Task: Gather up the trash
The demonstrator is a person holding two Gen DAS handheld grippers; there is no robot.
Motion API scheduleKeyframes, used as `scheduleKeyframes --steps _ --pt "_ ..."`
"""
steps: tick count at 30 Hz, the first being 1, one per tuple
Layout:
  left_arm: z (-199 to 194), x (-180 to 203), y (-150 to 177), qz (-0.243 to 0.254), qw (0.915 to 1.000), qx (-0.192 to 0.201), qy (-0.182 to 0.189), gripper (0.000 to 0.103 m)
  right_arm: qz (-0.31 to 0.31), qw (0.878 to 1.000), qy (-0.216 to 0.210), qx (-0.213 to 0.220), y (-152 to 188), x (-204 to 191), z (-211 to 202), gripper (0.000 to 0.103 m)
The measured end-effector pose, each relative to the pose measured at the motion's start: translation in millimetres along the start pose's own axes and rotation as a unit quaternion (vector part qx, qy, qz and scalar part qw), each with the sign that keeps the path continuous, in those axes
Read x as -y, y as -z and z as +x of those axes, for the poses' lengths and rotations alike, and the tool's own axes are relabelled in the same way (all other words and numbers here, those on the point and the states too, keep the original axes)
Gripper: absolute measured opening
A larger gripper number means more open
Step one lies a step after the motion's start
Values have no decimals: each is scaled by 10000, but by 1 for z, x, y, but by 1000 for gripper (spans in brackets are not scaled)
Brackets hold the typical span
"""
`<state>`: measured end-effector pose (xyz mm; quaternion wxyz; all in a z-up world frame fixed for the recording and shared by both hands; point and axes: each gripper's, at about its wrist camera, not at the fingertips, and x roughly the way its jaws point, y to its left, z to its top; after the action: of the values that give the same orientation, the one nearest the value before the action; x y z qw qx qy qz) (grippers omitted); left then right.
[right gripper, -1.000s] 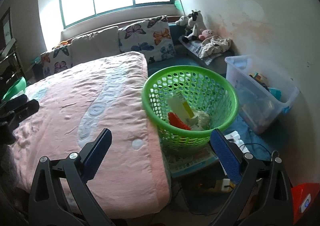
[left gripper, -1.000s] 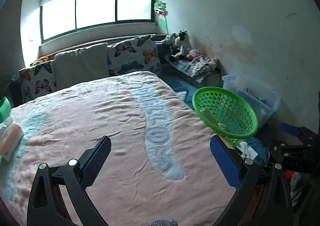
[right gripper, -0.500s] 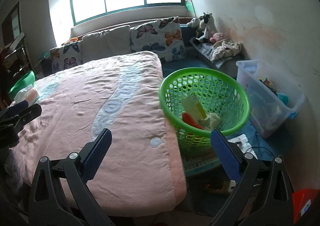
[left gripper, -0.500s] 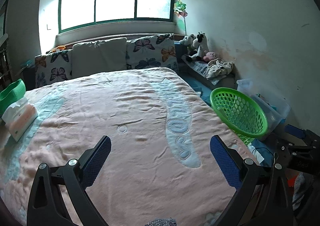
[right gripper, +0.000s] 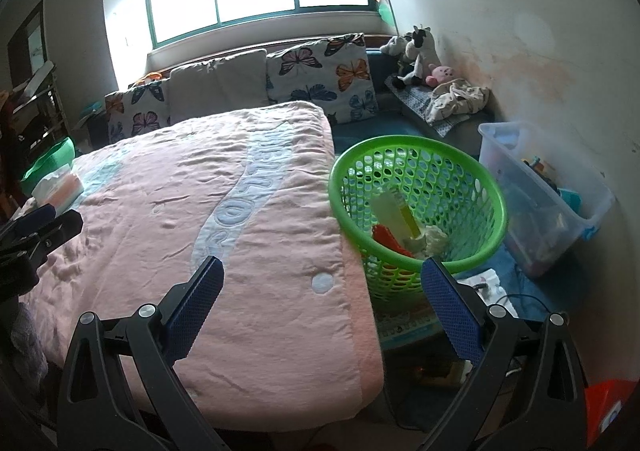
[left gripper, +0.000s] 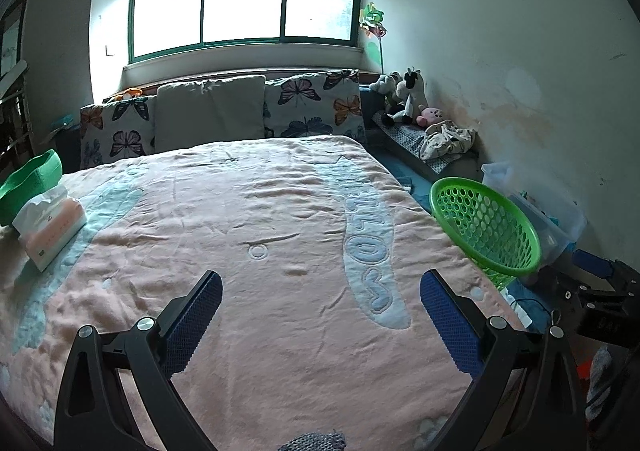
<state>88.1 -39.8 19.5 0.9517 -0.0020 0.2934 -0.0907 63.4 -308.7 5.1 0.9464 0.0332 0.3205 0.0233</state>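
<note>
Both grippers were spread wide and held nothing. The left gripper (left gripper: 320,301) hung over the pink blanket (left gripper: 248,251) of the bed; the right gripper (right gripper: 322,289) hung over the blanket's foot corner, its right finger in front of the green basket (right gripper: 416,171).

Left wrist view: the basket (left gripper: 486,227) appeared side-on just beside the right edge of the bed, rim tilted toward the camera. Its contents could not be seen from here. A tissue pack (left gripper: 50,227) lay on the blanket near the left edge, with a green tub (left gripper: 30,179) just behind it. The right gripper's body showed at the far right edge.

Right wrist view: this camera looked down into the basket, which the other view did not allow. The collected trash sat at the bottom: a pale flat box (right gripper: 394,213) leaning upright, a red piece (right gripper: 390,237) beside it, and a crumpled white wad (right gripper: 434,237) touching the box. The basket stood on the floor against the bed's side. A clear storage bin (right gripper: 548,187) stood near it by the wall. The tissue pack (right gripper: 58,185) was visible far left, with the left gripper's tip just in front of it.

No loose trash was visible on the blanket in either view.
</note>
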Motion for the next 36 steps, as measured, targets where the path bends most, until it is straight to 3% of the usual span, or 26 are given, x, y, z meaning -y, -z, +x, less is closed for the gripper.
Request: scheduleKeyframes --steps 36 --pt "-3 -9 6 -180 9997 -49 -124 96 -52 9999 -72 -66 2 -10 7 98"
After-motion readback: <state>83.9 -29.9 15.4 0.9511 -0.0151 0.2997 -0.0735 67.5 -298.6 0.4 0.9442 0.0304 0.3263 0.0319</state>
